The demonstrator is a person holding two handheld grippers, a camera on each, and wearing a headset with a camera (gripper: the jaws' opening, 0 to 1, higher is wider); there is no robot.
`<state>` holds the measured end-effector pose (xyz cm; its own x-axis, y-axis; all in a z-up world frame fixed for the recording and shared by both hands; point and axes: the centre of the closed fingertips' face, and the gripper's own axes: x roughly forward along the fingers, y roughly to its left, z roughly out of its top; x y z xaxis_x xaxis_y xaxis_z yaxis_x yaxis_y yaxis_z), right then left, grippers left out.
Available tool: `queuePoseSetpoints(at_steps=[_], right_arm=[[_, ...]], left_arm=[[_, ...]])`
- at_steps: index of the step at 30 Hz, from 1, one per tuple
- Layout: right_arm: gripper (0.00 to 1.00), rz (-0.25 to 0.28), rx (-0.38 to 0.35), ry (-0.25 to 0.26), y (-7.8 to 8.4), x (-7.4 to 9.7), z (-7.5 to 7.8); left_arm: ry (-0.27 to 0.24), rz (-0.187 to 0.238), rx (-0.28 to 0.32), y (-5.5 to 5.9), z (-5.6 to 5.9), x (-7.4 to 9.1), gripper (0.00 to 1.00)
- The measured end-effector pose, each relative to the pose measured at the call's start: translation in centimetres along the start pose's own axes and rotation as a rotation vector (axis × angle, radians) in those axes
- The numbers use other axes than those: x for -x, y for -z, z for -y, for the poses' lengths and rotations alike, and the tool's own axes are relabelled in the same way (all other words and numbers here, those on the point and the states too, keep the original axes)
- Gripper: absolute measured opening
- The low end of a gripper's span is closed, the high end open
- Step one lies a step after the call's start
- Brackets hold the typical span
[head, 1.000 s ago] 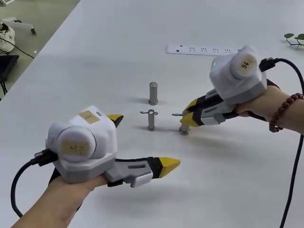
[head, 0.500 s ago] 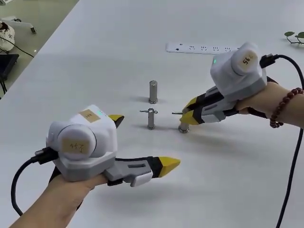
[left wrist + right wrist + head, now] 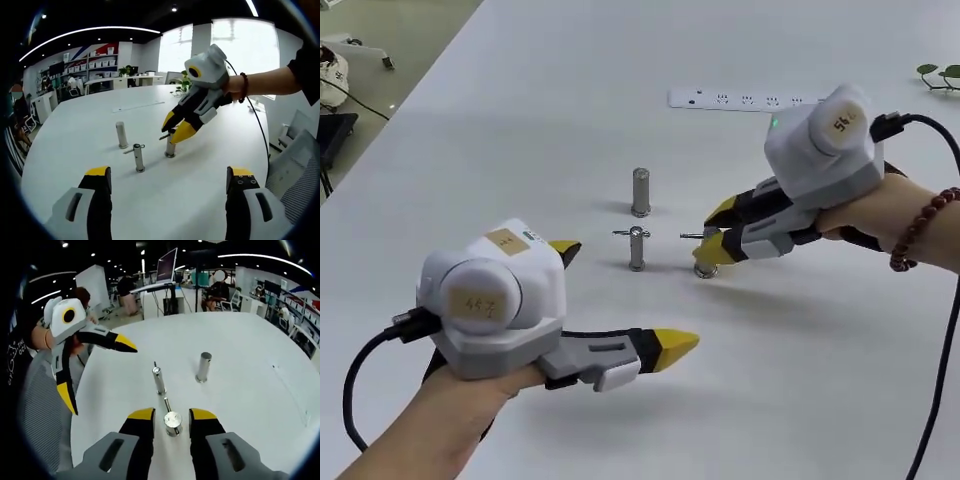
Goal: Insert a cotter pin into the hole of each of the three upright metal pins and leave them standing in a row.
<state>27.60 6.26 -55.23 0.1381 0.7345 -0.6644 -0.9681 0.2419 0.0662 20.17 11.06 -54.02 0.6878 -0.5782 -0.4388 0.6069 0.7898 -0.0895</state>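
Three upright metal pins stand on the white table. The far pin (image 3: 641, 192) (image 3: 203, 366) is bare. The middle pin (image 3: 637, 249) (image 3: 138, 157) has a cotter pin (image 3: 632, 232) through its top. My right gripper (image 3: 718, 238) (image 3: 172, 415) straddles the near-right pin (image 3: 705, 266) (image 3: 173, 421), its jaws narrowly apart and closed on a second cotter pin (image 3: 691, 237) (image 3: 167, 404), whose tip sticks out on the pin's far side. My left gripper (image 3: 620, 296) (image 3: 169, 175) hovers open and empty at the front left, well short of the pins.
A white power strip (image 3: 745, 100) lies at the back of the table. Green leaves (image 3: 940, 75) show at the far right edge. Black cables trail from both grippers. The floor drops off beyond the table's left edge (image 3: 380, 150).
The right gripper has lifted and shifted only slightly at the near-right pin, with the cotter pin's tip still sticking out to the left. The left gripper has stayed put.
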Motion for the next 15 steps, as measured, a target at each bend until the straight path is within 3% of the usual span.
queuePoseSetpoints(at_steps=[6, 9, 15], right_arm=[[0.21, 0.127, -0.089, 0.063, -2.5, 0.2, 0.8], [0.21, 0.143, -0.096, 0.099, -3.1, -0.2, 1.7], [0.2, 0.183, -0.147, 0.119, -4.1, -1.4, 2.6]], left_arm=[[-0.003, 0.0, 0.001, 0.0, -0.1, 0.0, 0.95], [-0.005, 0.0, 0.0, 0.0, -0.2, 0.1, 0.95], [-0.012, 0.009, 0.003, -0.1, -0.3, 0.1, 0.94]])
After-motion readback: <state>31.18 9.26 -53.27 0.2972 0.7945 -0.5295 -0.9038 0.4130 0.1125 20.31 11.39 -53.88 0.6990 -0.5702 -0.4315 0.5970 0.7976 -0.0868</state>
